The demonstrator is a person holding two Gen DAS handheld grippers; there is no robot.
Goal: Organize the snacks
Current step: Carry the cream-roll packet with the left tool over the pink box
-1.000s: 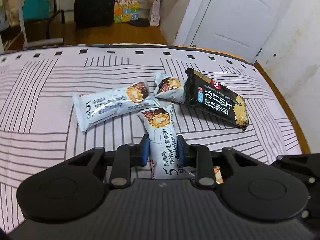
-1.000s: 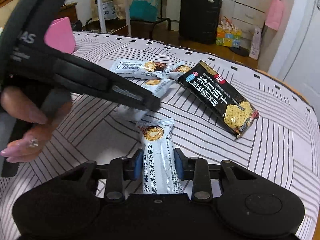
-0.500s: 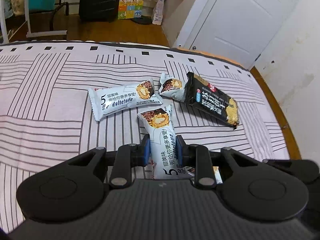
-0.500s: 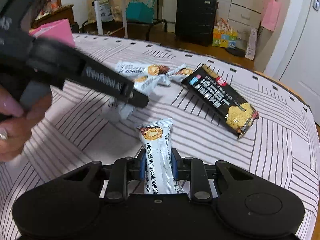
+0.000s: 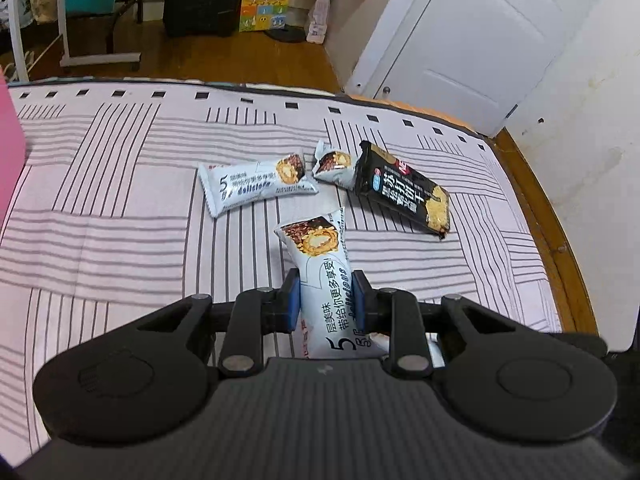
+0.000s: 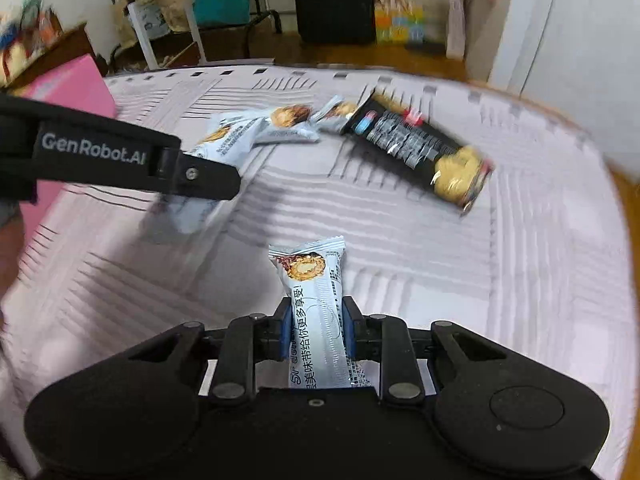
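Snack bars sit clamped in both your grippers: left gripper (image 5: 325,296) pinches a white bar (image 5: 320,264), right gripper (image 6: 316,330) squeezes another (image 6: 316,300). Carry them level toward the pink box (image 6: 72,92); two bars (image 5: 256,186) and a black cracker pack (image 5: 404,192) lie on the striped bed (image 5: 120,220).

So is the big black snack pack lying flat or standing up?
Lying flat. The black snack pack rests lengthwise on the striped bedspread, its printed face up.

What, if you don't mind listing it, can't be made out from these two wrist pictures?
- Left wrist view: the near end of the held snack bar is hidden behind the left gripper body.
- Left wrist view: the pink box is cut off by the left edge.
- Right wrist view: motion blur makes the black cracker pack print unreadable.
- Right wrist view: the small wrapper is partly hidden under that pack.
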